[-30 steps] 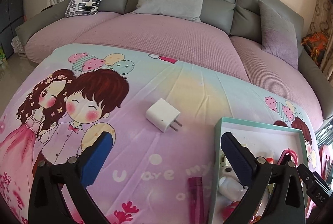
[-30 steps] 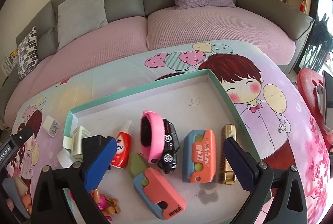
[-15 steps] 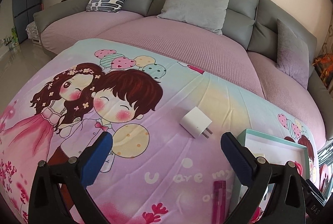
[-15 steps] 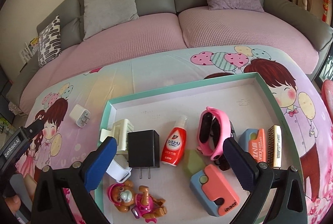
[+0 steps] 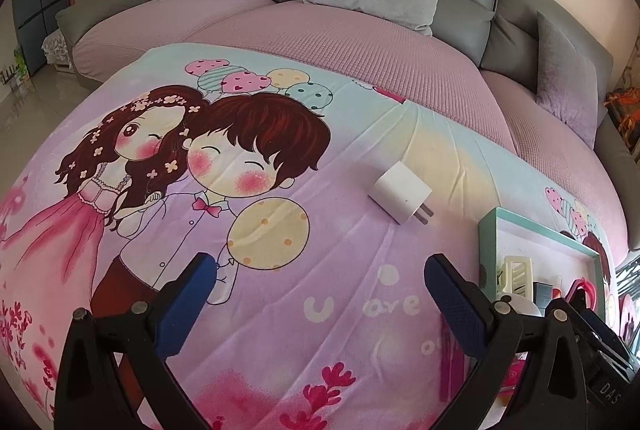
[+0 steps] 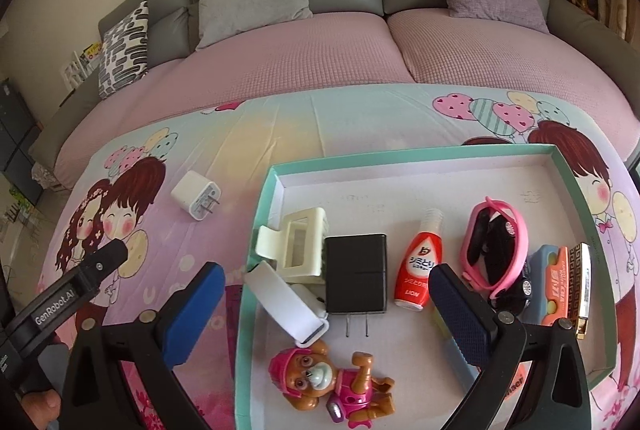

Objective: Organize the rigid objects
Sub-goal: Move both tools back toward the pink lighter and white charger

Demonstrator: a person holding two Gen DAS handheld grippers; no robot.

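A white plug adapter (image 5: 402, 197) lies on the cartoon-print cloth, outside the box; it also shows in the right wrist view (image 6: 195, 195). A teal-rimmed box (image 6: 262, 214) holds a black charger (image 6: 356, 278), a cream clip (image 6: 294, 244), a red bottle (image 6: 418, 270), pink glasses (image 6: 494, 244), a pup toy (image 6: 320, 382) and more. My left gripper (image 5: 314, 294) is open and empty, nearer than the adapter. My right gripper (image 6: 330, 304) is open and empty above the box's near left part. A magenta stick (image 5: 450, 362) lies beside the box.
A grey and pink sofa (image 5: 360, 30) with cushions runs behind the table. The box's left rim (image 5: 486, 254) sits at the right in the left wrist view. The left gripper's body (image 6: 68, 294) shows at the left in the right wrist view.
Both grippers have swung left. The white adapter has moved right in the left view, and the box has slid right in the right view. Both stay open.
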